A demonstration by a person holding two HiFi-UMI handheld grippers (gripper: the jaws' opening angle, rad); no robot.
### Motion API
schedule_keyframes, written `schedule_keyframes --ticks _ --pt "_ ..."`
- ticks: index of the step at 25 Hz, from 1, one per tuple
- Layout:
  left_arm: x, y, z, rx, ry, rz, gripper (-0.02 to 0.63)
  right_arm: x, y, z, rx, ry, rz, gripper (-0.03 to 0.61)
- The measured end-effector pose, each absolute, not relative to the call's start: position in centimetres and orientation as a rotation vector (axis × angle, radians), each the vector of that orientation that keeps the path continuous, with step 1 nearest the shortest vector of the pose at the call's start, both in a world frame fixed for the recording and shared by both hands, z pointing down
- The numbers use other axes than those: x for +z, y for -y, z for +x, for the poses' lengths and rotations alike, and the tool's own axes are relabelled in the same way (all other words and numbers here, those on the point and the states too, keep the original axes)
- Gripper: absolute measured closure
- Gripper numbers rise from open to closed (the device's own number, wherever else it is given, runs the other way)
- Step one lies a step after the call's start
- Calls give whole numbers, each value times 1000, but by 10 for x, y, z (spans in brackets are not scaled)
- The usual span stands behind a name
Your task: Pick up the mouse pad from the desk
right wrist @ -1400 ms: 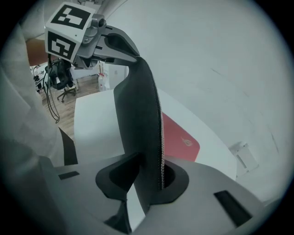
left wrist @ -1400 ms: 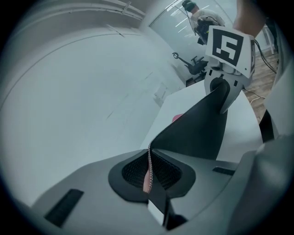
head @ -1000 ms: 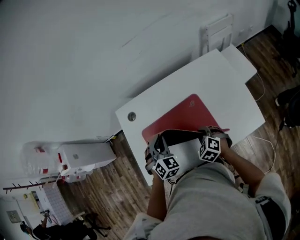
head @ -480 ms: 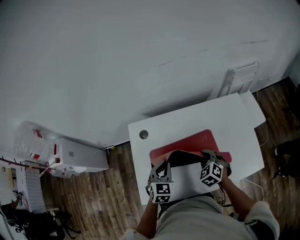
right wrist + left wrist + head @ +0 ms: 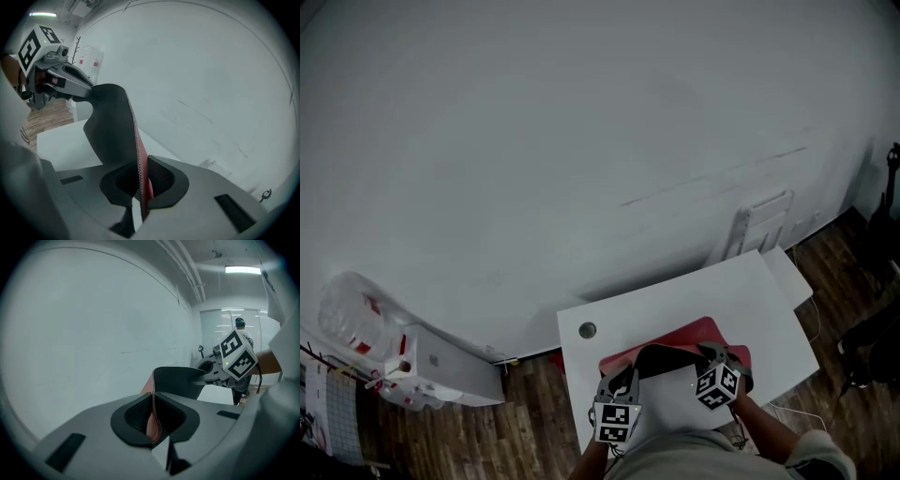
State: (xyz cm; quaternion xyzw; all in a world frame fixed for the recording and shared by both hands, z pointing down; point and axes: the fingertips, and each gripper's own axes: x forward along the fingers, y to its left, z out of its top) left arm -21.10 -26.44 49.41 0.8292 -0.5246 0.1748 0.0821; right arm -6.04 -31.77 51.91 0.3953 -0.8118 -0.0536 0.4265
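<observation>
A red mouse pad (image 5: pixel 694 335) lies on the white desk (image 5: pixel 675 300), its near edge lifted and curled so the black underside (image 5: pixel 667 360) shows. My left gripper (image 5: pixel 625 378) is shut on the pad's near left corner, my right gripper (image 5: pixel 710 359) on its near right corner. In the left gripper view the stitched pad edge (image 5: pixel 154 414) stands pinched between the pads of the left gripper (image 5: pixel 153 422), with the right gripper (image 5: pixel 220 373) beyond. In the right gripper view the pad (image 5: pixel 139 174) is clamped in the right gripper (image 5: pixel 140 190); the left gripper (image 5: pixel 70 82) holds its far end.
A round cable hole (image 5: pixel 588 330) sits at the desk's far left corner. A white folded frame (image 5: pixel 757 228) leans on the wall behind the desk. A white box (image 5: pixel 441 367) stands on the wood floor at left. A person (image 5: pixel 240 326) stands far off.
Both grippers have risen with the pad's near edge, which now curls higher off the desk. The head view has tipped up, so more wall shows and the desk sits lower in the picture.
</observation>
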Motion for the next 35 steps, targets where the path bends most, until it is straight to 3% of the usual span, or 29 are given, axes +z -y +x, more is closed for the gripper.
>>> schedule_keyframes --ticks 35 --pt "389 276 -183 211 1688 2671 583 389 337 -92 -210 2354 1383 528"
